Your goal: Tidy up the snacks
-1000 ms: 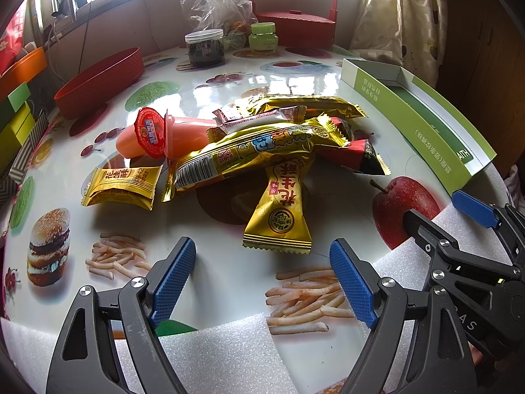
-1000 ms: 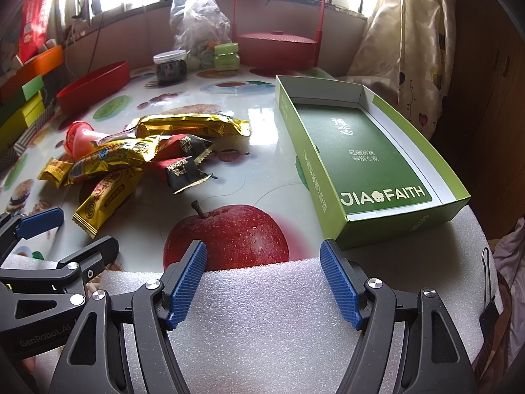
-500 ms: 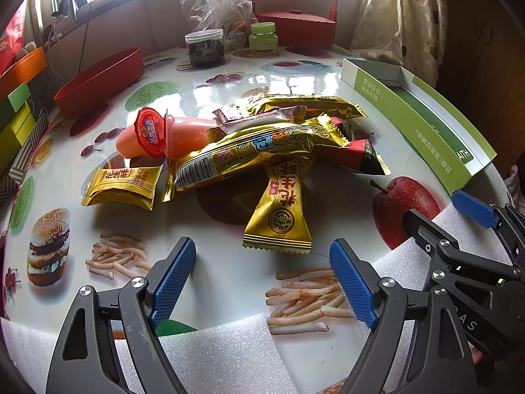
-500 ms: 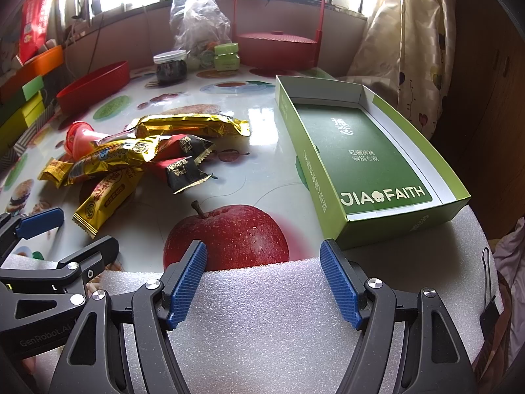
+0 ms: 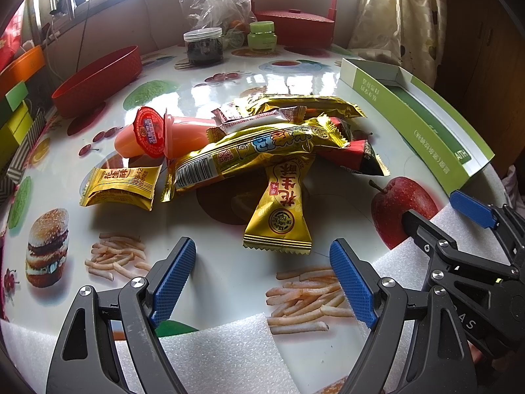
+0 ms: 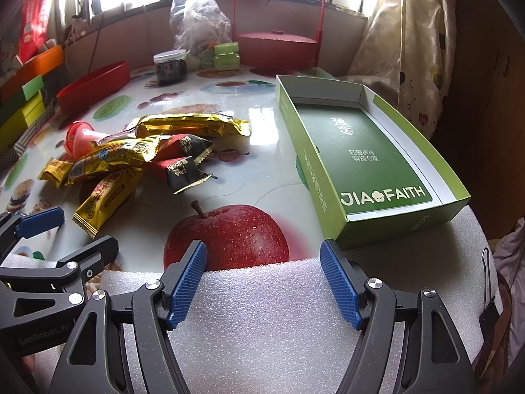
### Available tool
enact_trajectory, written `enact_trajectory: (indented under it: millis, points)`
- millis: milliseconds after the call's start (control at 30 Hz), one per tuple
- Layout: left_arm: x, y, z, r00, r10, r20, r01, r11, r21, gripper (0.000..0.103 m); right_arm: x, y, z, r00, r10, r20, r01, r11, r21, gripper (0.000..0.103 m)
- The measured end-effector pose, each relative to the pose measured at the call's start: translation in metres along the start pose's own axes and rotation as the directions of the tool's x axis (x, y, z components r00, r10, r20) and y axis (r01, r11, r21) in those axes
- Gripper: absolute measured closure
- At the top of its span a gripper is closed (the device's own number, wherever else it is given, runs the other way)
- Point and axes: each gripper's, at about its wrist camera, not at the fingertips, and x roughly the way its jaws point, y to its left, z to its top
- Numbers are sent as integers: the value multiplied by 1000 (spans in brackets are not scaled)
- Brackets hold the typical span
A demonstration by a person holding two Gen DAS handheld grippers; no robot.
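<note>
A pile of snacks lies mid-table: a long gold packet (image 5: 259, 151), a gold candy packet (image 5: 282, 210) nearest me, a small gold packet (image 5: 121, 187) at the left, an orange jelly cup (image 5: 154, 134), red-black packets (image 5: 357, 157) and a far gold packet (image 5: 302, 106). The pile shows left in the right wrist view (image 6: 111, 161). An open, empty green box (image 6: 364, 157) lies at the right. My left gripper (image 5: 262, 279) is open and empty just short of the candy packet. My right gripper (image 6: 264, 279) is open and empty over white foam, short of the box.
White foam sheets (image 6: 262, 321) cover the near table edge. At the back stand a red oval basket (image 5: 98, 78), a dark jar (image 5: 203, 47), a green jar (image 5: 262, 36), a plastic bag (image 5: 213, 3) and a red carrier (image 6: 279, 42). Colored boxes (image 5: 16, 98) line the left.
</note>
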Motion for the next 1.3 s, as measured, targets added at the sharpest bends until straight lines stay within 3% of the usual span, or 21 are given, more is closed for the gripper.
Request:
enact_trajectory:
  millis: [100,233,367,667,933,1233,1300]
  points:
    - [-1,6,3,999,-33,-4,32,999,-18,19,-1,0,1,1000,12,-4,-12,1000,-5,31]
    - [-1,12,6,998,-59,-15,59,998,-24,19,-7,1,10,996,84,13,-84,996,-18,31]
    - [1,16,9,998,-61,-17,60,998,-34,19,-17,15,26,994,93,58,-86,989,-119,31]
    - [5,29,20,997,-76,-17,75,995,-63,19,4,30,54,984,179,15,-168,947,-273,31]
    - [9,39,26,995,-92,-25,90,994,-54,19,28,34,70,951,302,-63,-306,902,-305,34]
    - [11,40,29,992,-120,-32,118,992,-36,19,37,39,67,933,340,-119,-360,878,-314,52]
    - [11,38,31,991,-129,-36,128,991,-29,19,38,38,66,933,337,-123,-359,879,-314,60]
